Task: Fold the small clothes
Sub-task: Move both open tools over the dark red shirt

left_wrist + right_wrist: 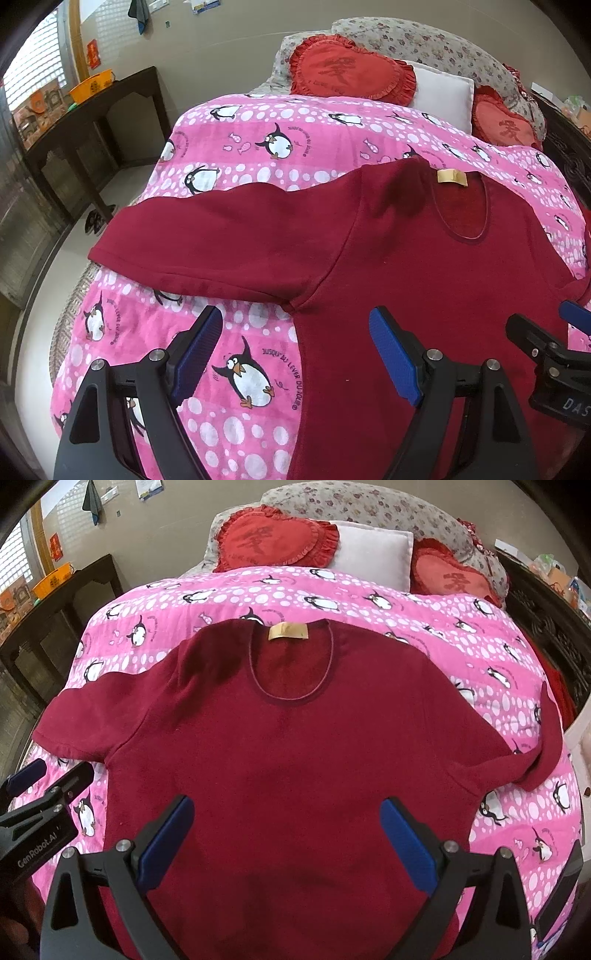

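Note:
A dark red short-sleeved T-shirt lies flat, front up, on a pink penguin-print blanket, with its neck and gold label at the far side. Both sleeves are spread out. My left gripper is open and empty above the shirt's left side edge, below its left sleeve. My right gripper is open and empty above the lower middle of the shirt. Each gripper shows at the edge of the other's view: the right one in the left wrist view, the left one in the right wrist view.
Two red heart-shaped cushions and a white pillow lie at the head of the bed. A dark wooden side table stands to the left, with an orange basket on it. Dark carved furniture stands to the right.

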A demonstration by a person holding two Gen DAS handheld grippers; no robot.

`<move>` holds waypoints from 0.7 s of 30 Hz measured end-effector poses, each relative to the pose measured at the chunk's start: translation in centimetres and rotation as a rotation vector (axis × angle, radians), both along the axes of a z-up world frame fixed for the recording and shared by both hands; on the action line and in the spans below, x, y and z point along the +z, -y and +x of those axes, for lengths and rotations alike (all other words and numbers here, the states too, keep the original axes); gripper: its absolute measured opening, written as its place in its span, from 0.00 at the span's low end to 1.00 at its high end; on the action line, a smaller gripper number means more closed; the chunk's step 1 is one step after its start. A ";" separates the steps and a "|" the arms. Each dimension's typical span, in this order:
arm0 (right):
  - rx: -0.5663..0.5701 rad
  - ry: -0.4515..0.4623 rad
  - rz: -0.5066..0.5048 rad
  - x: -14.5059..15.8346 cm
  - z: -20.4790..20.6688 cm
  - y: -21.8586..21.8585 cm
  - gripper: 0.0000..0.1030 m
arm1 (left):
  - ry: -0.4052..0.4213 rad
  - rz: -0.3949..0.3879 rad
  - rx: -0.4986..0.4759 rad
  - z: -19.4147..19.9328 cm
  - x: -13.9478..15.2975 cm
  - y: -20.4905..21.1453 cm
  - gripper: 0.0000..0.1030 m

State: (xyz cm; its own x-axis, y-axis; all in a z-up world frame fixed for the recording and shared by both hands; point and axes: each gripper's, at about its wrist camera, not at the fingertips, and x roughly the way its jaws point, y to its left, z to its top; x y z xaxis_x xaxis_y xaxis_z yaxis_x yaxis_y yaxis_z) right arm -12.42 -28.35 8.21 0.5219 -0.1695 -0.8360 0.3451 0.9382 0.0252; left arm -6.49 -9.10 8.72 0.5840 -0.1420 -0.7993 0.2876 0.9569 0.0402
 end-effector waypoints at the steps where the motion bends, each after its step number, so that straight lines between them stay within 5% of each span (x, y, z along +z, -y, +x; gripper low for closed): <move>1: -0.003 0.000 0.003 -0.1 0.0 0.0 0.99 | 0.000 0.001 0.000 0.0 0.0 0.0 0.63; 21: -0.061 -0.023 0.091 -1.9 1.2 0.5 0.99 | -0.018 0.002 0.033 1.0 -1.0 -0.8 0.63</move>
State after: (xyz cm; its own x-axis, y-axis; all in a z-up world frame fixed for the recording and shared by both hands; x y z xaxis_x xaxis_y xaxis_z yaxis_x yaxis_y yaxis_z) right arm -11.24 -28.89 6.36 0.4934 -0.1233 -0.8610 0.4030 0.9096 0.1007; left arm -5.48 -8.29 7.77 0.5741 -0.1210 -0.8098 0.2564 0.9659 0.0374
